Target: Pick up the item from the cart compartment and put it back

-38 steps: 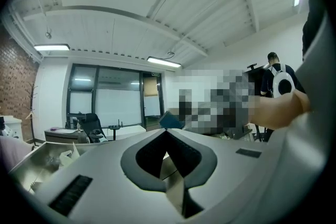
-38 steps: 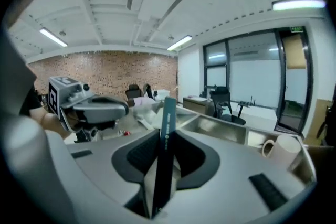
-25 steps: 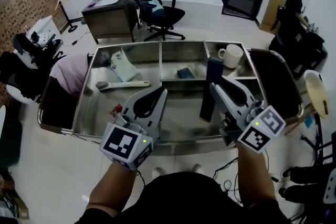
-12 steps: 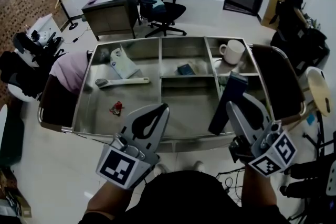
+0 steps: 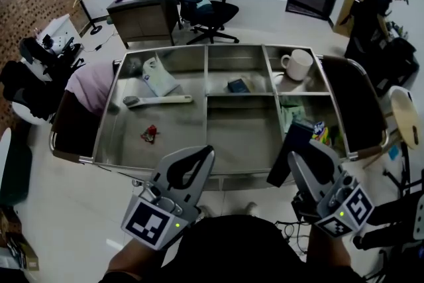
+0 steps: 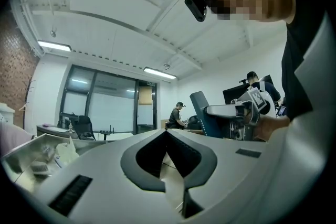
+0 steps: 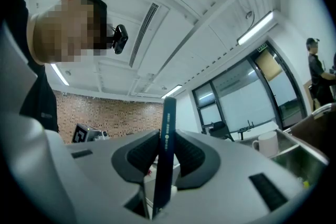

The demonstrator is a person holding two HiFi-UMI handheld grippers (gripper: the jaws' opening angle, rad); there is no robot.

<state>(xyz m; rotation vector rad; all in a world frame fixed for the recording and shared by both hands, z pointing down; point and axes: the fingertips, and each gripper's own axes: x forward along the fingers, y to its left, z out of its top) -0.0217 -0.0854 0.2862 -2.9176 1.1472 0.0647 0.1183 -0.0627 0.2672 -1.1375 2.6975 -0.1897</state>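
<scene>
Box (image 5: 293, 141), slim and dark blue, is clamped in the right gripper (image 5: 299, 157). The ribbed pads press on its two broad faces near the lower end, and most of its length sticks up past the jaws. It hangs tilted in the air over the cart (image 5: 165, 53), at the near right edge, about 5 o'clock from the cart's middle and touching nothing else. The compartment just beyond it holds some colourful packets (image 5: 319, 134), and a white mug (image 5: 295, 65) sits far off at 1 o'clock.

It looks stiff, thin and light, probably cardboard with a smooth finish, so it could pivot or slide between the pads. A hold nearer its middle, flat on the broad faces, would likely steady it for setting down.

The left gripper (image 5: 199, 159) floats at 7 o'clock with its jaws together and nothing between them.
</scene>
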